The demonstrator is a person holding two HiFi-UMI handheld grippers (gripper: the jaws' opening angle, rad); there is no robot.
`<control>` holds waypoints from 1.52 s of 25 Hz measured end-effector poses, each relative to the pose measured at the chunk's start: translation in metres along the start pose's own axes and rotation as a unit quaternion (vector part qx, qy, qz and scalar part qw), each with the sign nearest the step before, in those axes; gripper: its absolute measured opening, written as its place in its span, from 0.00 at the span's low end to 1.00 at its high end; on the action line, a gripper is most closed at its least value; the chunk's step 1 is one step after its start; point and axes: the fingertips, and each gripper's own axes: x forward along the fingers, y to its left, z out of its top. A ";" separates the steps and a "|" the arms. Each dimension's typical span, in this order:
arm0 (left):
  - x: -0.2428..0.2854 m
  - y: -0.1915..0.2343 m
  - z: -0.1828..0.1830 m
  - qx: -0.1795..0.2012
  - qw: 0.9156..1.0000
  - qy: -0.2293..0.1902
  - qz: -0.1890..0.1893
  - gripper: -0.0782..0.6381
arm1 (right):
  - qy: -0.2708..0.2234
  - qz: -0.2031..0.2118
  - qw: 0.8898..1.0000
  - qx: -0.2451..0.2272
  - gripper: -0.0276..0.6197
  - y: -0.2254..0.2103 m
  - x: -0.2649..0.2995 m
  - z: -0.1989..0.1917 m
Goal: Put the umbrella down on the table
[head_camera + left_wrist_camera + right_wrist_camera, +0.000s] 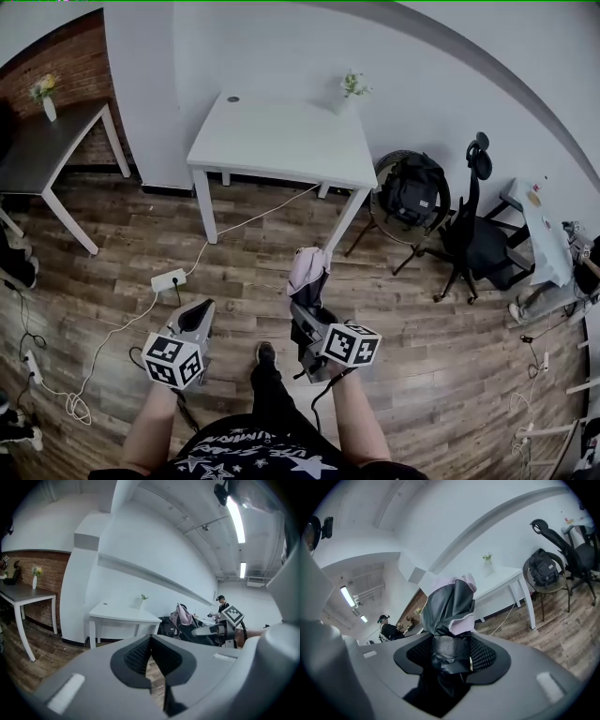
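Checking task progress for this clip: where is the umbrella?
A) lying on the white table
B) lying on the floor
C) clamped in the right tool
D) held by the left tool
C: the right gripper view shows the right tool shut on the folded umbrella, which has not reached the white table.

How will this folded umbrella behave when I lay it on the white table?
The umbrella has loose fabric bunched beyond the right gripper, so that will probably flop. Clamped, it juts out without drooping, suggesting a stiff core. Being rounded, it might roll slightly on the white table.
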 end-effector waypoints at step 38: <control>0.326 0.151 0.123 0.003 1.000 0.009 0.008 0.11 | 0.032 -0.020 0.999 0.021 0.42 -0.133 0.266 0.215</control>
